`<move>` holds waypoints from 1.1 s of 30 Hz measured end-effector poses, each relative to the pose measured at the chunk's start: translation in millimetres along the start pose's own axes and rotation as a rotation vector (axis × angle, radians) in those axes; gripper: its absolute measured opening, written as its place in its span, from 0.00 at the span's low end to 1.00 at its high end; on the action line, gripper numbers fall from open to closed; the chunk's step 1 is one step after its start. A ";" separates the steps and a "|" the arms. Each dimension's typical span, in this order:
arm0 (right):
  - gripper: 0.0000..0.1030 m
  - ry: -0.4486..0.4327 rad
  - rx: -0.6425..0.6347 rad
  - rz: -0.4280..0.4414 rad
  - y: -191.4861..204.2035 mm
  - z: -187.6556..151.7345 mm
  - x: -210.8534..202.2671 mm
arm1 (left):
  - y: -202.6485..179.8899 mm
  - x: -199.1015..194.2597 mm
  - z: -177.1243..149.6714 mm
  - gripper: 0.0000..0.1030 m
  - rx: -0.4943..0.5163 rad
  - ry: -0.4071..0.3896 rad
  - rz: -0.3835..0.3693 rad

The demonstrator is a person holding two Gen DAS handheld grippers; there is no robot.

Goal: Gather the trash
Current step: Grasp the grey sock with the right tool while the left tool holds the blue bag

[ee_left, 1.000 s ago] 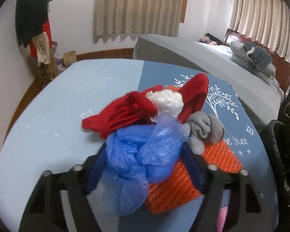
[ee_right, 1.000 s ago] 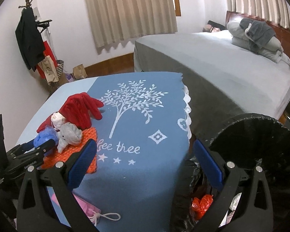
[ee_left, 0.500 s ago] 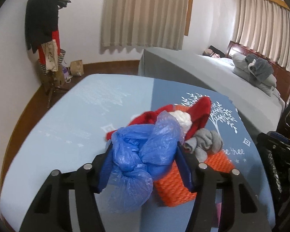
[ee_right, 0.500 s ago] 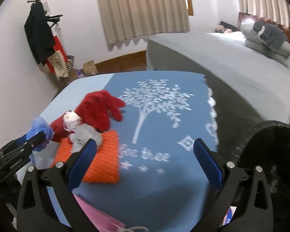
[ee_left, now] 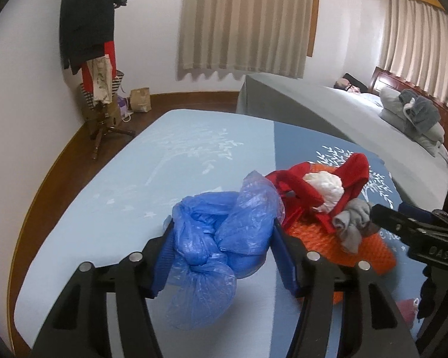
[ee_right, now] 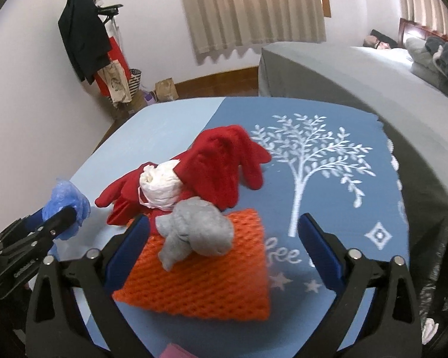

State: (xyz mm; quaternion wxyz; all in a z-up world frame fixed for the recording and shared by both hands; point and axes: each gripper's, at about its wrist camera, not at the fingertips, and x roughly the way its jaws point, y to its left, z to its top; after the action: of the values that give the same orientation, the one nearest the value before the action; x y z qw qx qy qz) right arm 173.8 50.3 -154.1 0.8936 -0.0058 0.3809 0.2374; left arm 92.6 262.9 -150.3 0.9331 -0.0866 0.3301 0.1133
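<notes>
My left gripper is shut on a knotted blue plastic bag and holds it above the blue tablecloth. The bag and the left gripper also show at the left of the right wrist view. My right gripper is open and empty, with its jaws on either side of a grey sock ball on an orange mesh pad. Behind them lie a white crumpled bag and red gloves. The same pile shows in the left wrist view.
A black bin liner stands at the table's right edge. A grey bed lies behind the table. A coat stand is by the far left wall. A pink item lies at the table's near edge.
My left gripper has lifted the blue bag up and to the left, away from the pile. My right gripper has swung left from the bin to the grey sock ball.
</notes>
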 end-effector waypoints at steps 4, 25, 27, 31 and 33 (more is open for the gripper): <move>0.73 0.029 -0.021 0.005 9.4 0.2 11.7 | 4.3 -1.2 -0.9 0.57 -0.009 0.000 0.004; 0.40 0.021 -0.018 0.053 3.7 7.2 -13.4 | -5.8 -13.9 7.6 0.57 0.008 -0.033 -0.020; 0.40 0.005 -0.010 0.046 -1.5 8.7 -22.2 | -11.2 -15.8 10.0 0.57 0.015 -0.039 -0.026; 0.40 -0.025 0.005 0.032 -14.9 11.1 -39.2 | -25.1 -20.8 14.6 0.57 0.035 -0.053 -0.047; 0.40 -0.042 0.011 0.019 -21.9 11.4 -50.2 | -34.0 -24.2 16.6 0.57 0.046 -0.061 -0.064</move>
State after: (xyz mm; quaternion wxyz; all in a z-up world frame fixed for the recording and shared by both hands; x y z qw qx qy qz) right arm 161.0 11.9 -115.4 0.8992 0.0080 0.3633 0.2437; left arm 93.4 230.4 -119.2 0.9476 -0.0721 0.3012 0.0782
